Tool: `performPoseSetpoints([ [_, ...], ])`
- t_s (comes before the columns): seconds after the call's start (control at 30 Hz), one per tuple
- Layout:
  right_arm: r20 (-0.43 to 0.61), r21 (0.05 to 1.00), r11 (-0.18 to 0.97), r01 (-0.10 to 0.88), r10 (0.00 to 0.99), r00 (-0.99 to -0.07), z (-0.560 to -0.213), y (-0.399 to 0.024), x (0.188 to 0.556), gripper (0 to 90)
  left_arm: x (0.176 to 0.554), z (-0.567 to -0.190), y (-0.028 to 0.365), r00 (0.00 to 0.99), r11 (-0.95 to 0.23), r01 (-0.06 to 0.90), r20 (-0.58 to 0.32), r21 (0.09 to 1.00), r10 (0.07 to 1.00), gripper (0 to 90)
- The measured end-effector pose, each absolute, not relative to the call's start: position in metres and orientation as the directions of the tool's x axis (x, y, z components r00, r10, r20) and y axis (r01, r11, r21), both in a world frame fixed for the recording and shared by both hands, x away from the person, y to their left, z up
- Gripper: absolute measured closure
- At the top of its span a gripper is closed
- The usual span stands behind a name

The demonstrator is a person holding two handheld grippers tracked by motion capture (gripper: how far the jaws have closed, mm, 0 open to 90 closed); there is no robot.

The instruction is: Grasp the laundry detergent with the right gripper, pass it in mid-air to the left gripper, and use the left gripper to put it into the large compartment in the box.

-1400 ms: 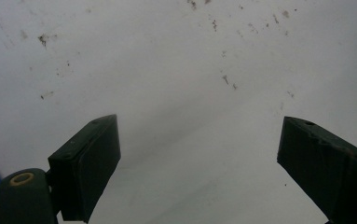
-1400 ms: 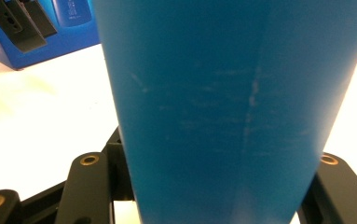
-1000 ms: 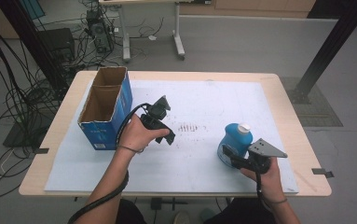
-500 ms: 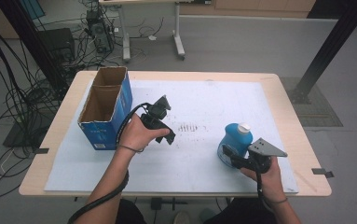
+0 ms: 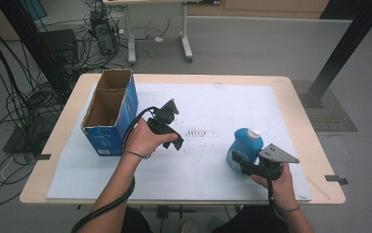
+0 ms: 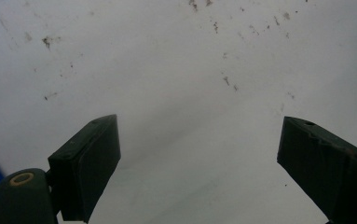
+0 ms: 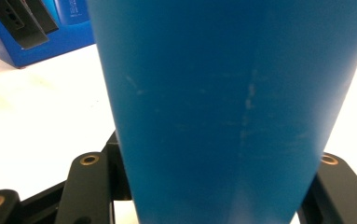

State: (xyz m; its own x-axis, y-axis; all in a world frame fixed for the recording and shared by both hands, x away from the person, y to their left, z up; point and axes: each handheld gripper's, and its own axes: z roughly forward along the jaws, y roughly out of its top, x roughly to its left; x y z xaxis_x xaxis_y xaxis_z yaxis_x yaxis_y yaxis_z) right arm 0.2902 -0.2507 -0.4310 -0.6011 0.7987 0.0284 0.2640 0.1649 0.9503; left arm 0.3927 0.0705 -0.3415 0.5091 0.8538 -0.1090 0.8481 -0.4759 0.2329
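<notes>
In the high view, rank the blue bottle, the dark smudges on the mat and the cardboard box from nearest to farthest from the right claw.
1. Blue bottle: held in the right claw, near the table's right side.
2. Dark smudges: mid-mat, left of the bottle.
3. Cardboard box: far left, beside the other hand.

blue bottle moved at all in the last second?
No. In the high view the blue bottle stands in the same spot right of the smudge marks, with the right gripper shut on it.
</notes>
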Motion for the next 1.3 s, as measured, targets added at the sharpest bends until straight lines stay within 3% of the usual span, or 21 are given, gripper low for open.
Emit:
performPoseSetpoints([
  [1.3,0.021,0.949,0.176,0.26,0.791,-0.611,-0.4304,-0.2516,0.2905,42.9,0.3941,-0.3347,0.0636,0.522,-0.489,0.838,-0.095,0.242,0.848,13.4],
])
